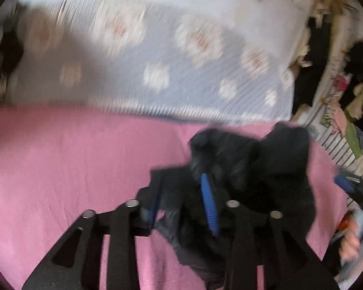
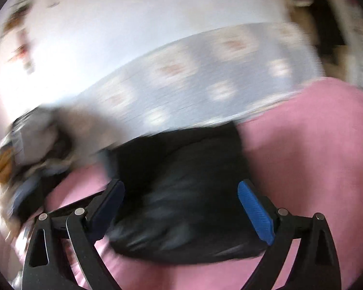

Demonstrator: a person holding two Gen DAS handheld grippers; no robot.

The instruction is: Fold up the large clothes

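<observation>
Black garment [image 2: 181, 193] lying bunched on pink sheet [image 2: 302, 145]. Right gripper [image 2: 181, 207] fingers spreading wide, holding nothing. Left gripper [image 1: 181, 203] fingers half-parted around cloth, pinch unclear. Risk: cloth slipping, fold collapsing.

Left gripper [image 1: 181, 205]: black slotted linkage arms, silver round pivot bolts, blue ribbed finger pads [image 1: 209, 207]. Right gripper [image 2: 181, 210]: identical black arms, silver bolts, blue ribbed pads [image 2: 255, 212].

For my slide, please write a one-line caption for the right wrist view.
Open right tool poised over a black garment lying on a pink sheet.
</observation>
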